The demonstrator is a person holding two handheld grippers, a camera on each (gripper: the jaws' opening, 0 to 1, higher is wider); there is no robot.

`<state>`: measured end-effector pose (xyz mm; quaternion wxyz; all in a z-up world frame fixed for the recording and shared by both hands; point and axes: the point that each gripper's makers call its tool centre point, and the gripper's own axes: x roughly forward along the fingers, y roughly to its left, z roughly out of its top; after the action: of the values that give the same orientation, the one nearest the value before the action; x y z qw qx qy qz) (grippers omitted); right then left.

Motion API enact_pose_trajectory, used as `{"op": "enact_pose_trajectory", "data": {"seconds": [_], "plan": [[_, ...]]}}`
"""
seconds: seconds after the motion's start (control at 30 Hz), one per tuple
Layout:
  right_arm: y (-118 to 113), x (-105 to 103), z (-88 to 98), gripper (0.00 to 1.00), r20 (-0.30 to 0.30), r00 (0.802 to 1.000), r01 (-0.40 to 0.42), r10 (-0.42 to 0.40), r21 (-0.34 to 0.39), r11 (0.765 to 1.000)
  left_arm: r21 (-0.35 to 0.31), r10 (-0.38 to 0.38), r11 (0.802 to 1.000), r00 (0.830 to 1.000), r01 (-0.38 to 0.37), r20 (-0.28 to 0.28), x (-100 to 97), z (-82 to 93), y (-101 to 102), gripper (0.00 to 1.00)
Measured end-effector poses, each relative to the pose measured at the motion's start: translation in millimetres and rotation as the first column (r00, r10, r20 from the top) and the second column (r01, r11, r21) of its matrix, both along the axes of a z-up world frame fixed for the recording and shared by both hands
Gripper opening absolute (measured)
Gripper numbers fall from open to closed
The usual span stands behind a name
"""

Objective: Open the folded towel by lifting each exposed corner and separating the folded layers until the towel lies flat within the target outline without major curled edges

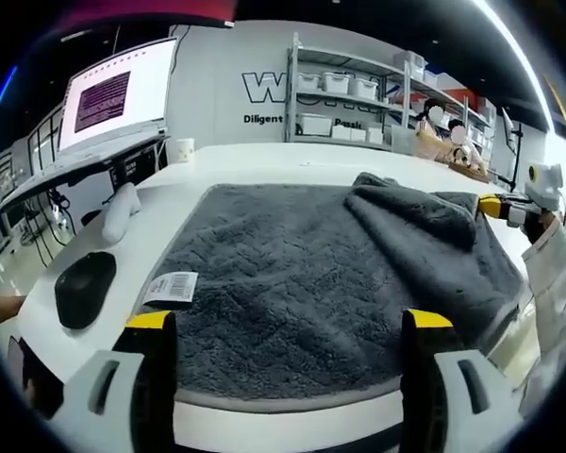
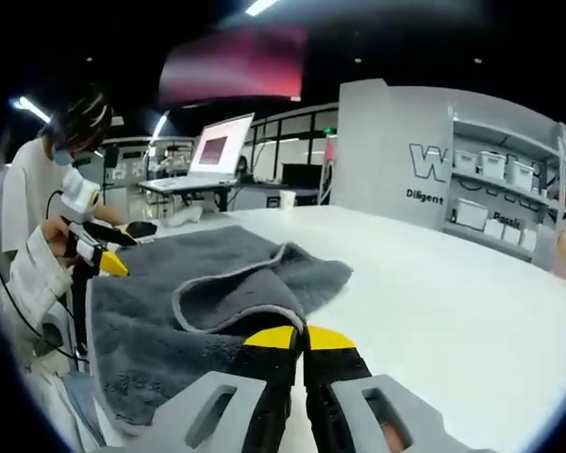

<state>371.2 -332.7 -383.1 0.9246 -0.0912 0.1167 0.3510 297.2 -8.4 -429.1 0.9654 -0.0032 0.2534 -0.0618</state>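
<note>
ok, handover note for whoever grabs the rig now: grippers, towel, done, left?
Left gripper: open, fingers astride the towel's near edge, holding nothing.
Right gripper: fingers shut at the towel's edge; whether they pinch cloth cannot be told.
Grey towel on the white table: mostly spread, tag showing.
Left to do: one corner flap is still folded over; lift it and flatten.

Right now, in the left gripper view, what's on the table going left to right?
Black mouse → white barcode tag → grey towel → towel's bunched fold → right gripper at the towel's right edge.
</note>
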Motion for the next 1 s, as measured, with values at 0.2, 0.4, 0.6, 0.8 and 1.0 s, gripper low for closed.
{"op": "enact_pose_trajectory", "data": {"seconds": [0.2, 0.4, 0.6, 0.8, 1.0], "plan": [[-19, 4, -8.0, 0.0, -0.019, 0.999, 0.044, -0.044, -0.004, 0.999, 0.006, -0.007, 1.0, 1.0, 0.007, -0.008, -0.1, -1.5, -2, 0.98], [-35, 6, -20.5, 0.0, -0.043, 0.996, 0.072, -0.074, -0.037, 0.997, 0.008, -0.003, 1.0, 1.0, 0.003, -0.004, 0.8, -0.4, -1, 0.98], [-49, 7, -35.9, 0.0, -0.056, 0.993, 0.095, -0.101, -0.102, 0.99, 0.01, -0.006, 1.0, 1.0, 0.007, -0.007, 0.9, -0.6, -2, 0.98], [-56, 8, -47.2, 0.0, -0.075, 0.992, 0.094, -0.104, -0.133, 0.987, 0.013, -0.003, 1.0, 1.0, 0.003, -0.007, 1.0, 0.0, -1, 0.98], [-64, 8, -54.6, 0.0, -0.084, 0.99, 0.103, -0.117, -0.155, 0.983, 0.013, -0.008, 1.0, 1.0, 0.008, -0.011, 2.2, -1.8, -3, 0.98]]}}
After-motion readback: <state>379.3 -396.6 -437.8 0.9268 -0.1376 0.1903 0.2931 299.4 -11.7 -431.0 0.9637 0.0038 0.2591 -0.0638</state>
